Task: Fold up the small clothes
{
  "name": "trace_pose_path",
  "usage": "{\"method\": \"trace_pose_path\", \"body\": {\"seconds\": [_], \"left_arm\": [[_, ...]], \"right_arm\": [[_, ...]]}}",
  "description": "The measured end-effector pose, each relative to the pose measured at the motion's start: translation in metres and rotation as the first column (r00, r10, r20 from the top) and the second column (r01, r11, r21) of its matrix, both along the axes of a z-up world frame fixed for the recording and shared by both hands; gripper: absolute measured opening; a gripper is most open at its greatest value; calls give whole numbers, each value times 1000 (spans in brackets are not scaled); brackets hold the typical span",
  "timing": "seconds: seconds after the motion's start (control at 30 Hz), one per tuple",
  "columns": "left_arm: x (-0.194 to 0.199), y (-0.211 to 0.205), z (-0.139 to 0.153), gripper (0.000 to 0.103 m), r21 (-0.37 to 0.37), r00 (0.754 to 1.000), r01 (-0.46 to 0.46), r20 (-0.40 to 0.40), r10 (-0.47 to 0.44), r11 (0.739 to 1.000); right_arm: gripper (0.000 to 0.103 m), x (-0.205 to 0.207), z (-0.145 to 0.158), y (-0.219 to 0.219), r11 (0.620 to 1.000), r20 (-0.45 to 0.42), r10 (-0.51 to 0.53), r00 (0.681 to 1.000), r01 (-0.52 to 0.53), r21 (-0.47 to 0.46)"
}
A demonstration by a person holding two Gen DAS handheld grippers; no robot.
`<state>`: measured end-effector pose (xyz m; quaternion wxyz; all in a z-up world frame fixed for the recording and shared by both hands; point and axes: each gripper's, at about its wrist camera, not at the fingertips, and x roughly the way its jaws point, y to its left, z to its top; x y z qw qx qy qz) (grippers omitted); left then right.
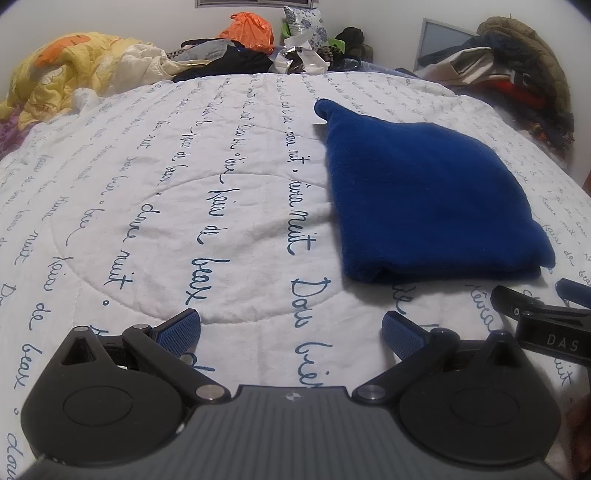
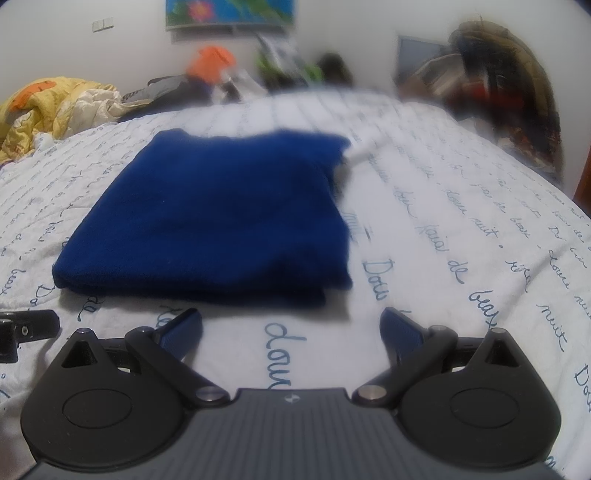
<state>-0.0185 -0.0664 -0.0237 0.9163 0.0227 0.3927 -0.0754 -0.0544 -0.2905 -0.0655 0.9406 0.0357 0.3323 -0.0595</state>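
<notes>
Left wrist view: left gripper point(image 1: 291, 328) low over the white quilt point(image 1: 147, 206), jaws spread wide, holding nothing. Folded blue cloth point(image 1: 428, 199) flat on the quilt, ahead and to the right — right gripper point(image 1: 546, 325) just beside its near corner. Heap of clothes point(image 1: 236, 55) far back.

Right wrist view: right gripper point(image 2: 291, 328) likewise wide apart, empty. Blue cloth point(image 2: 221, 214) just ahead, left of centre — blurred.

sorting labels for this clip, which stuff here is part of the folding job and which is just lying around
Job: folded blue garment, left gripper, right gripper, white quilt as the work surface.

Lying about: yellow blanket, orange bag, clothes pile.
</notes>
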Motion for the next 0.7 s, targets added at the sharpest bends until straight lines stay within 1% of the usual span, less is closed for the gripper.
{"method": "trace_pose_path", "body": {"seconds": [0.1, 0.13, 0.2, 0.23, 0.33, 0.43, 0.7], "left_arm": [[0, -2, 0, 103, 20, 1000, 11, 1, -11, 1000], [-1, -3, 0, 103, 21, 1000, 9, 1, -9, 1000], [-2, -2, 1, 103, 11, 1000, 10, 3, -11, 1000], [-3, -2, 2, 103, 11, 1000, 10, 1, -10, 1000], [-4, -1, 3, 103, 15, 1000, 4, 0, -4, 1000], [-3, 2, 4, 103, 4, 1000, -10, -4, 10, 1000], [-4, 3, 4, 103, 8, 1000, -14, -4, 14, 1000]], "right_arm": [[103, -4, 2, -3, 999, -6, -28, 1000, 28, 15], [103, -5, 5, -3, 999, -12, -31, 999, 32, 34], [103, -9, 12, -3, 996, -17, -17, 1000, 19, 82], [103, -11, 17, -2, 996, -15, -6, 1000, 7, 91], [103, -15, 32, 10, 998, 1, 21, 1000, -21, 53], [103, -16, 40, 18, 999, 11, 45, 999, -45, 23], [103, -17, 37, 17, 999, -2, 41, 999, -41, 18]]}}
